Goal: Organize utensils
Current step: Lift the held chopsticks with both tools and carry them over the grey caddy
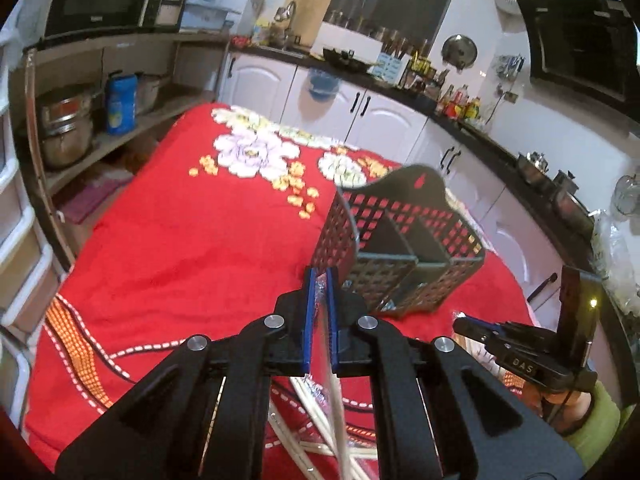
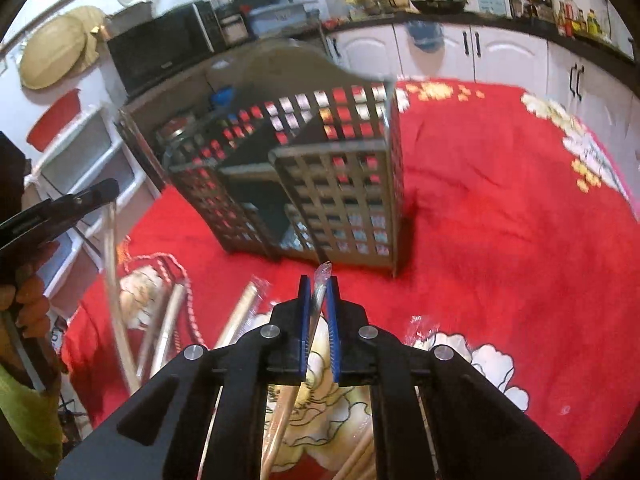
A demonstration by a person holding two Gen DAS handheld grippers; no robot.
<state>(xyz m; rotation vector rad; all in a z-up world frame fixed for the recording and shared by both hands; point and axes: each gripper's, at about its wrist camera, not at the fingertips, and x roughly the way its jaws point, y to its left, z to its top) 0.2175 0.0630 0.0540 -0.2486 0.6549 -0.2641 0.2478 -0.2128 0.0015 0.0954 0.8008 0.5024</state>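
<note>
My left gripper (image 1: 319, 280) is pressed together on a wrapped pair of chopsticks (image 1: 334, 392), the blue pads pinching the clear wrapper near its top end while the pale sticks hang down beneath the jaws. My right gripper (image 2: 319, 286) is likewise clamped on another wrapped chopstick pair (image 2: 316, 308), whose crinkled plastic tip pokes up just past the fingertips and whose shaft runs back under the jaws. The dark lattice utensil caddy (image 2: 340, 184) stands upright on the red floral cloth (image 2: 500, 220), just ahead of my right gripper and ahead and to the right of my left one. More wrapped chopsticks (image 2: 240, 312) lie loose on the cloth near the caddy's foot, below both grippers.
</note>
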